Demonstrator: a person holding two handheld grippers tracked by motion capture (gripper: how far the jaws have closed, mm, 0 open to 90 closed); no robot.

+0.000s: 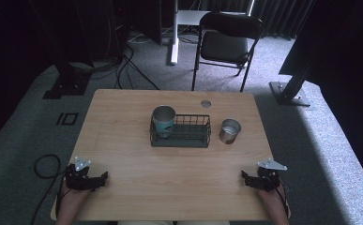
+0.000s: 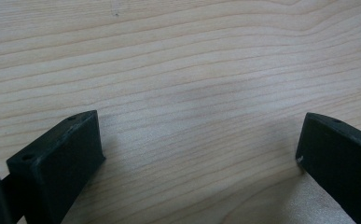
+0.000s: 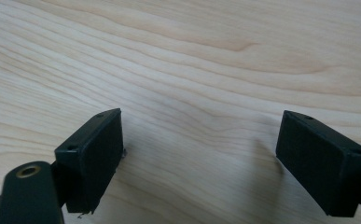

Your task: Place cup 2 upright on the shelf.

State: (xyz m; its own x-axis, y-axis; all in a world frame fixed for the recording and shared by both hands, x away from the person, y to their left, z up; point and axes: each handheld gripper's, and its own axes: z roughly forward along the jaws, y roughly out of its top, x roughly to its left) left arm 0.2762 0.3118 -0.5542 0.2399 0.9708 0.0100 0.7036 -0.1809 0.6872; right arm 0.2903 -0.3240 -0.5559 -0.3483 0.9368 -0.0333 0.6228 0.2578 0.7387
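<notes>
Two cans: one [image 1: 163, 121] in basket [image 1: 202, 139], one [image 1: 229, 131] beside, seemingly touching; left hand-held gripper [image 1: 105, 176], right hand-held gripper [image 1: 243, 175] released.

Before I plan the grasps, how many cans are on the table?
2: one teal can stands inside the wire basket, at its left end; one silver can stands right of it.

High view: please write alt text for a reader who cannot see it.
A wire basket at the middle of a wooden table holds a green cup; a metal cup stands right of it. Left gripper and right gripper rest open near the front corners.
</notes>
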